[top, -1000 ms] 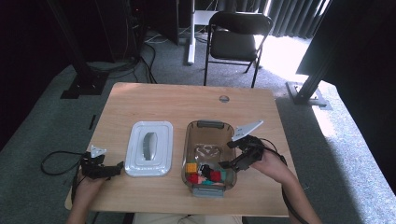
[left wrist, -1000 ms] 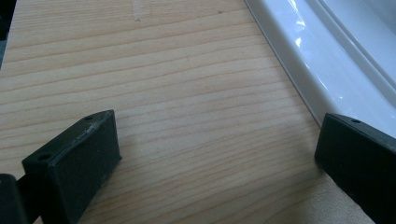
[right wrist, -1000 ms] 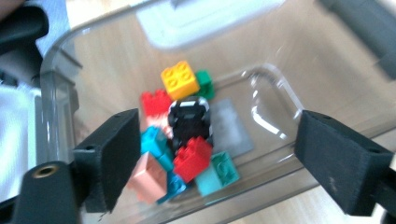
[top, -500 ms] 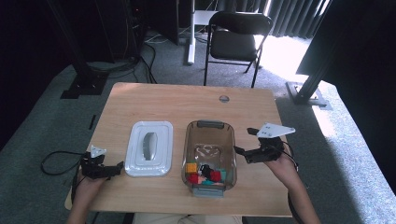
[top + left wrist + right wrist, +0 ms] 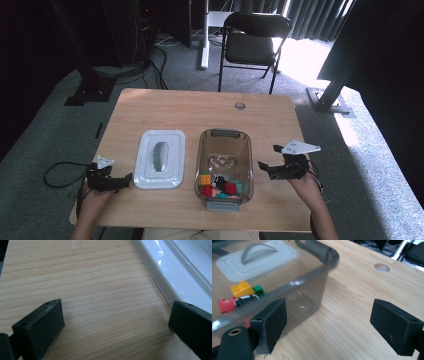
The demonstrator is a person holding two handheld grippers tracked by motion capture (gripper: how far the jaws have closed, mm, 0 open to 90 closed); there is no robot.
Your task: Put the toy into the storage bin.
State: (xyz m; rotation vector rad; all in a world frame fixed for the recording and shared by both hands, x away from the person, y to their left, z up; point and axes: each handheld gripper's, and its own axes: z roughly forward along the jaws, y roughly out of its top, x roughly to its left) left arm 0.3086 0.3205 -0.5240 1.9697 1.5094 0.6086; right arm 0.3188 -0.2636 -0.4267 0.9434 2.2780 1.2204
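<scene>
- Worktop (image 5: 200, 110): light wood, rectangular, round cable hole (image 5: 240, 105) near the far edge; a black folding chair (image 5: 252, 40) stands on the grey carpet beyond it.
- Clear bin (image 5: 224, 167): smoky transparent plastic, grey handle at each short end, sits right of centre with one short end near the person's edge. Open top, no cover on it.
- White lid (image 5: 159, 159): lies flat on the worktop just left of the bin, apart from it, grey handle facing up. In the left claw view its glossy rim (image 5: 170, 272) runs along the right side.
- Right claw (image 5: 267, 168): held just right of the bin, above the worktop, pointing toward the bin wall. Jaws spread wide, nothing between them; the right claw view shows bare wood in the gap and the bin wall (image 5: 307, 292) next to the left jaw.
- Left claw (image 5: 124, 179): low at the near-left of the worktop, tips just at the lid's near-left corner. Jaws spread, nothing gripped; whether the right jaw touches the lid rim can't be told.
- Toy bricks (image 5: 220, 185): small heap in the near end of the bin; yellow (image 5: 241, 288), green (image 5: 258, 289), red (image 5: 226, 305) and black pieces visible through the wall.
</scene>
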